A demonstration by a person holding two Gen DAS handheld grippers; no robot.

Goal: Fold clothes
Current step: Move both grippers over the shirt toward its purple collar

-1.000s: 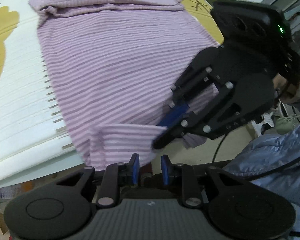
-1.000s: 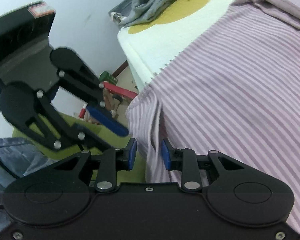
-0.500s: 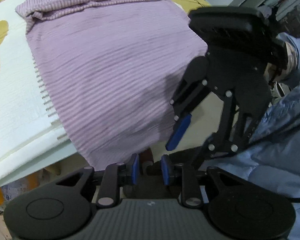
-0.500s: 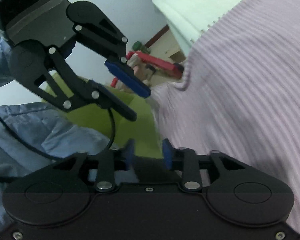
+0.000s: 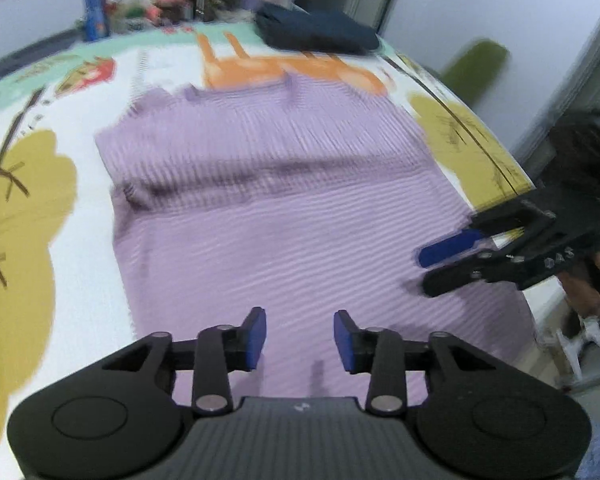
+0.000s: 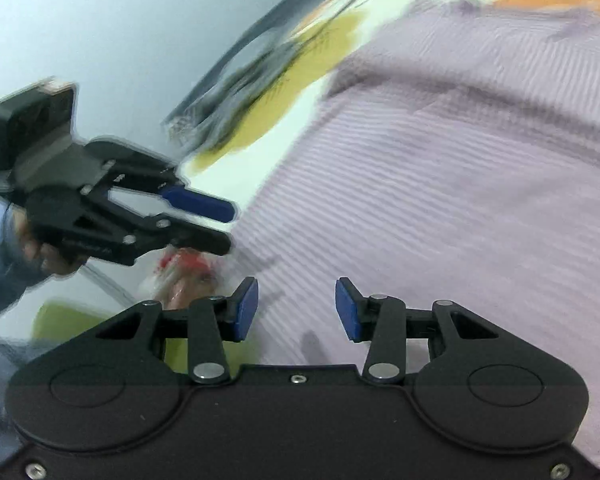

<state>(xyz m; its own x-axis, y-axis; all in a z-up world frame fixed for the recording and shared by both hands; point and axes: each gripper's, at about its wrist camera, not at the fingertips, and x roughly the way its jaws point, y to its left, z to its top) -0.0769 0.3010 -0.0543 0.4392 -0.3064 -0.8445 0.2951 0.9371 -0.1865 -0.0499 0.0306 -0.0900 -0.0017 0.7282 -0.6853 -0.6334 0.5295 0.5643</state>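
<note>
On the printed table cover point(image 5: 60, 248), the purple striped garment point(image 5: 284, 216) was spread flat, with a fold line crossing it and its far part laid doubled over. Its near hem was seen reaching the near edge of the table point(image 5: 540, 300). Above that near part of the garment the left gripper point(image 5: 300, 338) was held, its blue-padded fingers point(image 5: 256, 336) apart with nothing between them; its jaws had just been opening. To the right of it, over the garment's right edge, the right gripper point(image 5: 440, 272) was seen from the side, its fingers likewise parted and empty after having just been opening; in its own view point(image 6: 296, 310) only striped cloth lay below the gap. Beyond the garment's far end a dark blue folded cloth point(image 5: 316, 30) was lying on the cover, and blurred small items point(image 5: 140, 4) were ranged behind it. Both views were smeared by motion.
</note>
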